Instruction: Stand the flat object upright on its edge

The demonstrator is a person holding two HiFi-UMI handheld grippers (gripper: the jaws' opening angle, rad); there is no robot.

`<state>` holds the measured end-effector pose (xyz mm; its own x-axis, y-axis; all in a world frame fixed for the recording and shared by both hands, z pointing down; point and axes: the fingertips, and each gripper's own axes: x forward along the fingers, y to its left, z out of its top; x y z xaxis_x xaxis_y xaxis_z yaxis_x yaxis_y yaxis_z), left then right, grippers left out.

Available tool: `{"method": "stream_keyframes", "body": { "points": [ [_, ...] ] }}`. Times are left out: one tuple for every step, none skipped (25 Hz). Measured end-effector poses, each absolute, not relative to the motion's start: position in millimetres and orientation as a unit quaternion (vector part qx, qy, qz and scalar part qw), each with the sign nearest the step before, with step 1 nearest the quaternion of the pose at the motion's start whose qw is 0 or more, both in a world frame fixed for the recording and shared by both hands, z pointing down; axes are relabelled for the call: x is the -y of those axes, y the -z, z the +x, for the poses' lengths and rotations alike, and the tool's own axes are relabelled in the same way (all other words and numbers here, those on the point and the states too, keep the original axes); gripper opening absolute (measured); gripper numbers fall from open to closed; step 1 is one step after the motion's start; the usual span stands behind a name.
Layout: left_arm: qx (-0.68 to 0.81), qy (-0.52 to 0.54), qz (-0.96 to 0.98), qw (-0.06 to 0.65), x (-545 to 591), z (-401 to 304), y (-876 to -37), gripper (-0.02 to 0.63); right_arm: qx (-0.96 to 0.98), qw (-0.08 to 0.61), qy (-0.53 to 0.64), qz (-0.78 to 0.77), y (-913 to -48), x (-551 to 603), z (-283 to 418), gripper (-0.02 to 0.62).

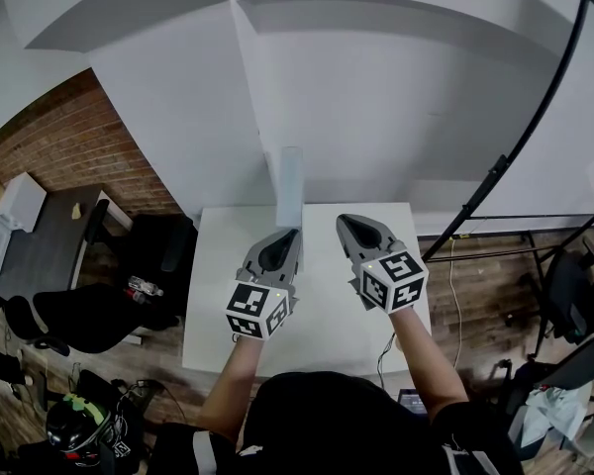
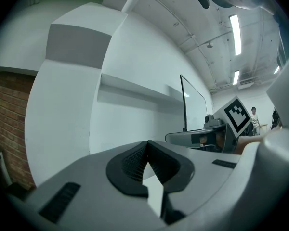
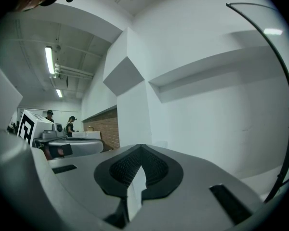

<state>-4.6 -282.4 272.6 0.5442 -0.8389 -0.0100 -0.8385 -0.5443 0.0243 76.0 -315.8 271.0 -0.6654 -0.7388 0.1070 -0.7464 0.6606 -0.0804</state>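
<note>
A pale, thin flat panel [image 1: 290, 186] stands upright at the far edge of the white table [image 1: 218, 305], close to the white wall. My left gripper [image 1: 290, 234] points at its base from just in front; whether the tips touch it is hidden. In the left gripper view the left gripper [image 2: 147, 146] has its jaws pressed together with nothing between them. My right gripper [image 1: 345, 220] hovers to the right of the panel, apart from it. The right gripper view shows the right gripper [image 3: 140, 148] shut and empty, aimed at the wall.
A black office chair [image 1: 99, 315] and a dark desk [image 1: 49, 245] stand left of the table by a brick wall [image 1: 69, 156]. A black curved stand [image 1: 515, 156] rises at the right, with a cable [image 1: 455, 295] on the wooden floor. A helmet [image 1: 79, 428] lies at bottom left.
</note>
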Motion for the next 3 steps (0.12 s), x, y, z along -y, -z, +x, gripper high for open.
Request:
{"method": "stream_keyframes", "body": {
  "points": [
    [0.477, 0.010, 0.879, 0.009, 282.6, -4.2, -272.3, 0.012, 0.911, 0.032, -0.059, 0.408, -271.5, 315.9, 75.8, 0.040],
    [0.477, 0.010, 0.879, 0.009, 283.0, -3.7, -272.1, 0.013, 0.911, 0.032, -0.060, 0.407, -272.0, 316.0, 75.5, 0.040],
    [0.477, 0.009, 0.879, 0.009, 283.4, -3.2, -271.9, 0.012, 0.911, 0.032, -0.060, 0.407, -272.7, 316.2, 75.3, 0.040]
  ]
}}
